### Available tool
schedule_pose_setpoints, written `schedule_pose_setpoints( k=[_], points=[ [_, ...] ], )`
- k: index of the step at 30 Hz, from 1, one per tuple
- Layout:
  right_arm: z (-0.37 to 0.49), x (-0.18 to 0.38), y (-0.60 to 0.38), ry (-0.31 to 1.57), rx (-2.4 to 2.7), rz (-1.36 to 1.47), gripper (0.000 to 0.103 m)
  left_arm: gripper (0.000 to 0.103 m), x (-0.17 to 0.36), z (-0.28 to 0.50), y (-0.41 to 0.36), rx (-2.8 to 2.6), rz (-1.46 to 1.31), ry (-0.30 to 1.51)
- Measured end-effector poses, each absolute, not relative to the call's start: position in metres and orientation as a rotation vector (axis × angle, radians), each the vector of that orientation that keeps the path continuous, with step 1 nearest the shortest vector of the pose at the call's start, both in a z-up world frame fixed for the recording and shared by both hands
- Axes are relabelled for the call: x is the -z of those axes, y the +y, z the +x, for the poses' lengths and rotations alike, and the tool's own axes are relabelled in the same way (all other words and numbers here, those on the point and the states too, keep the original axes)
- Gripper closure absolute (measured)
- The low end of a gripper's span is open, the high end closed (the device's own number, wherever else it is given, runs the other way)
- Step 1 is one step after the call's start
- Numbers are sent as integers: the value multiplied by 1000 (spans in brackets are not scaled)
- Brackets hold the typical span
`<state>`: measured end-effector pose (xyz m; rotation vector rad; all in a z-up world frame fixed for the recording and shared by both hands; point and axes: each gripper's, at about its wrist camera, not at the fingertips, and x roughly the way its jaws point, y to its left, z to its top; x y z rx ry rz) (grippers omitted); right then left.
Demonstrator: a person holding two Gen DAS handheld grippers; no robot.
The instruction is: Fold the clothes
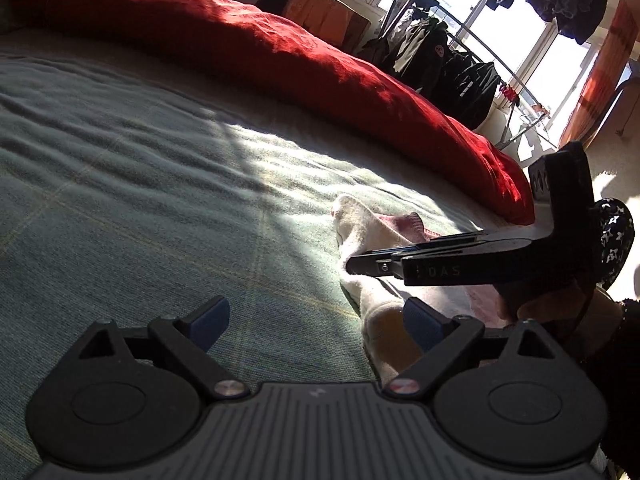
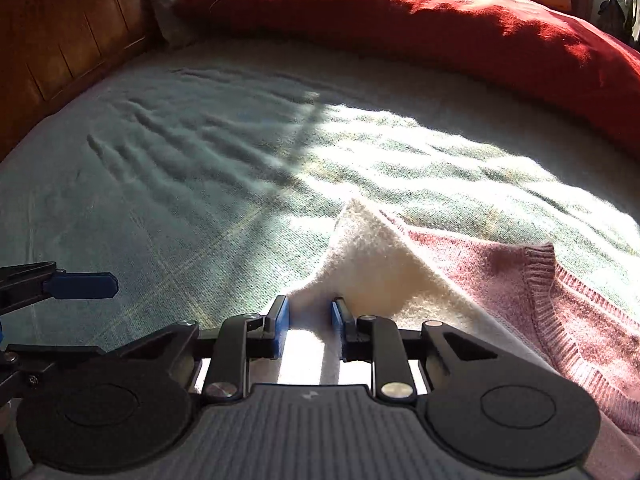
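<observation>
- Bed [image 2: 180, 160]: green blanket, red duvet [image 2: 440, 28] along the far side.
- Sweater [image 2: 500, 280]: pink and white, lying near the bed's edge, 1 white part raised.
- Right hand-held gripper [image 2: 310, 320]: clamped on that white fold, likely mid-fold; next, carry it across.
- Left hand-held gripper [image 1: 316, 320]: jaws apart, empty.

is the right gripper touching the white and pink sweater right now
Touching. In the right wrist view the right gripper has a fold of the sweater pinched between its blue pads, white fabric filling the gap between them.
</observation>
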<state>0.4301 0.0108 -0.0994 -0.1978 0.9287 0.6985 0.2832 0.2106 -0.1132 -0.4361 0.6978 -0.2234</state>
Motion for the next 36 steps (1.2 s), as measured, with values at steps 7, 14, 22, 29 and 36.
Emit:
schedule_pose_setpoints(
  k=[7,14,22,29,36],
  points=[
    [419,80,2,870,-715,-165,75,9,109,277,209,216,-419,677],
    [396,94,4,900,-750,-230,75,9,108,276,212,192,-418,673],
    [401,76,7,836,-745,-243,68,9,110,276,215,187,-426,678],
    [442,87,8,844,-642,-206,72,9,111,277,216,191,-431,682],
    [438,85,5,860,-654,-222,67,9,112,278,216,186,-430,688]
  ],
)
